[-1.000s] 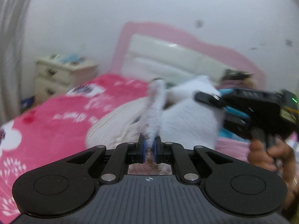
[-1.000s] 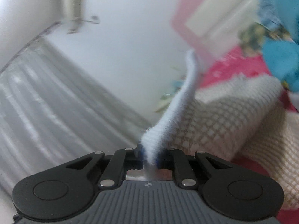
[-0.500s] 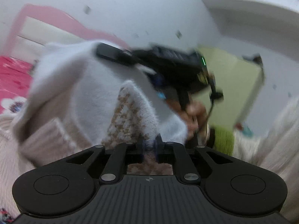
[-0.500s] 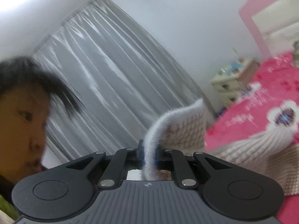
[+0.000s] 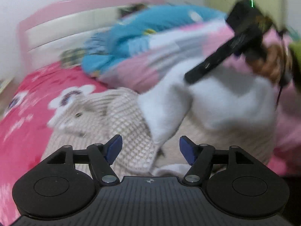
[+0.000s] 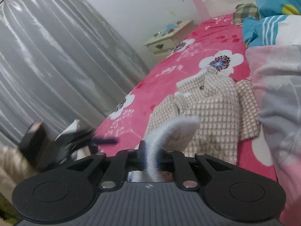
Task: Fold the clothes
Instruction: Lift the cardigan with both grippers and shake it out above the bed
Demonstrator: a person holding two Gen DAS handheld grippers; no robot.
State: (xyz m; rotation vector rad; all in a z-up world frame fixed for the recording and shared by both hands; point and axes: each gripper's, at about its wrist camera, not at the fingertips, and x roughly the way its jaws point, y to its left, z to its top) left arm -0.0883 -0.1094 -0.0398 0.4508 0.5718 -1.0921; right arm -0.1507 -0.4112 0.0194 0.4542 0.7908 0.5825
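A beige checked fleece jacket with white fluffy lining (image 5: pixel 122 116) lies on the pink flowered bedspread (image 5: pixel 28 103); it also shows in the right wrist view (image 6: pixel 216 109). My left gripper (image 5: pixel 150 148) is open and empty just above the jacket's near edge. My right gripper (image 6: pixel 150 150) is shut on a white fluffy edge of the jacket (image 6: pixel 169 131) and holds it up. The right gripper also shows in the left wrist view (image 5: pixel 222 58), blurred, above the white lining (image 5: pixel 225 101). The left gripper shows blurred in the right wrist view (image 6: pixel 75 137).
A pink and grey quilt (image 6: pixel 278 94) and a blue quilt (image 5: pixel 141 28) are heaped at the bed's right and head. A pink headboard (image 5: pixel 65 18) stands behind. A cream nightstand (image 6: pixel 167 39) and grey curtains (image 6: pixel 47 66) are left of the bed.
My left gripper has opened and let go of the jacket. Both grippers have swung down towards the bed; the jacket now lies more spread on the bedspread.
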